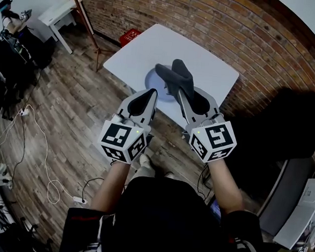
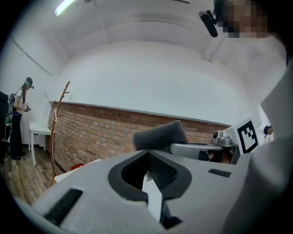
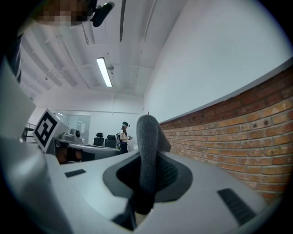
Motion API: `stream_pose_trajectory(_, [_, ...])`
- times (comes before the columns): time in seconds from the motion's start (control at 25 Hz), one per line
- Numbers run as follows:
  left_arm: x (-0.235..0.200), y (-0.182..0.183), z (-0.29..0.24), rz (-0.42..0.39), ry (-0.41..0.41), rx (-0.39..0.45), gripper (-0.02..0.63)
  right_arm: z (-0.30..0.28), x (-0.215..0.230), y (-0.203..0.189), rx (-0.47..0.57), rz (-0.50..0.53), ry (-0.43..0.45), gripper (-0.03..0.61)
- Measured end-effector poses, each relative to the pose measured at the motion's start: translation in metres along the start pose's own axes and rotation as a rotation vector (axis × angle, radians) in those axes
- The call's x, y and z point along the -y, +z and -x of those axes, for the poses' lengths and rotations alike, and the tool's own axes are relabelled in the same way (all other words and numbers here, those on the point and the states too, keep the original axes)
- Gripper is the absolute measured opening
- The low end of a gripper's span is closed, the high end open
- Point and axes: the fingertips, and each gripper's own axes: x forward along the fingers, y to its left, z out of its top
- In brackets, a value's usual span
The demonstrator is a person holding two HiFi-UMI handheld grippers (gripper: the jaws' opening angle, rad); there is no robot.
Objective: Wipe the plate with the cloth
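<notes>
A pale blue plate (image 1: pixel 151 80) lies on the white table (image 1: pixel 152 44), partly hidden by the cloth and the jaws. The dark grey cloth (image 1: pixel 175 75) sticks out over the plate, and my right gripper (image 1: pixel 180 93) is shut on it. In the right gripper view the cloth (image 3: pixel 147 146) stands upright between the jaws of that gripper (image 3: pixel 144 183). My left gripper (image 1: pixel 151 94) is shut on nothing, just left of the right one, its tip over the plate's near edge. The left gripper view shows its closed jaws (image 2: pixel 149 176), with the cloth (image 2: pixel 160 136) and the right gripper (image 2: pixel 197 148) beyond.
A brick wall (image 1: pixel 207 24) runs behind the table. A red crate (image 1: pixel 130 36) and a wooden stand (image 1: pixel 82 10) are at the table's far left. Cables (image 1: pixel 42 152) lie on the wooden floor. A black shape (image 1: pixel 286 132) sits to the right. A person (image 1: pixel 9 18) stands far off.
</notes>
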Motion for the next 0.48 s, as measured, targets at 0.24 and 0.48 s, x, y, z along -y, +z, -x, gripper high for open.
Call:
stream_pose_trajectory(0.24, [0.03, -0.008, 0.011, -0.007, -0.011, -0.011, 0.018, 0.032, -0.004, -0.002, 0.012, -0.008, -0.01, 0.054])
stream_pose_trajectory(0.48, [0.048, -0.008, 0.018, -0.008, -0.014, -0.008, 0.018, 0.052, -0.007, -0.001, 0.021, -0.012, -0.01, 0.054])
